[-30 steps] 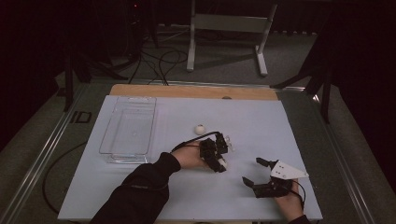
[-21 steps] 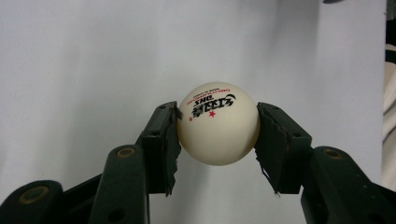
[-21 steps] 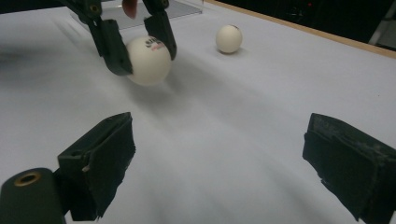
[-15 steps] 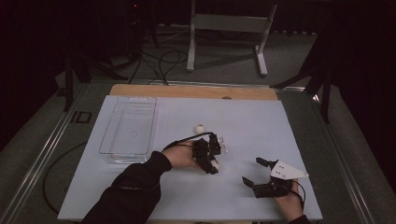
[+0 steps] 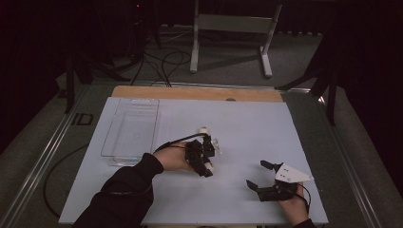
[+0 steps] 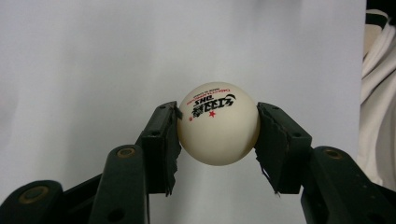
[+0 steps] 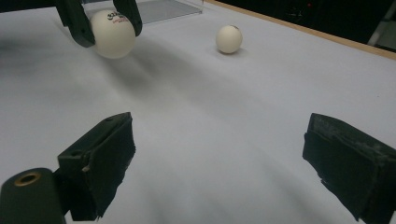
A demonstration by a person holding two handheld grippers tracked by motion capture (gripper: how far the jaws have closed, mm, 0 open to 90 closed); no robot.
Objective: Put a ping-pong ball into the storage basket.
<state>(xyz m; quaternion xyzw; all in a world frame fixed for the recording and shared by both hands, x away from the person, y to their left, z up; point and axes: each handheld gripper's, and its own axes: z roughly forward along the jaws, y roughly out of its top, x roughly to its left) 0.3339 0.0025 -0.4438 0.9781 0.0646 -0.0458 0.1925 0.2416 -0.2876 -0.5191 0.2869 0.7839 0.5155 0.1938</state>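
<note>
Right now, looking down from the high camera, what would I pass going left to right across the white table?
Clear plastic tray → left gripper clamped on a white ball → right gripper, jaws open and holding nothing.

ball [image 6: 218,123]: cream, black-red print | fingers [image 6: 161,144]: black | table [image 5: 247,128]: pale grey
</note>
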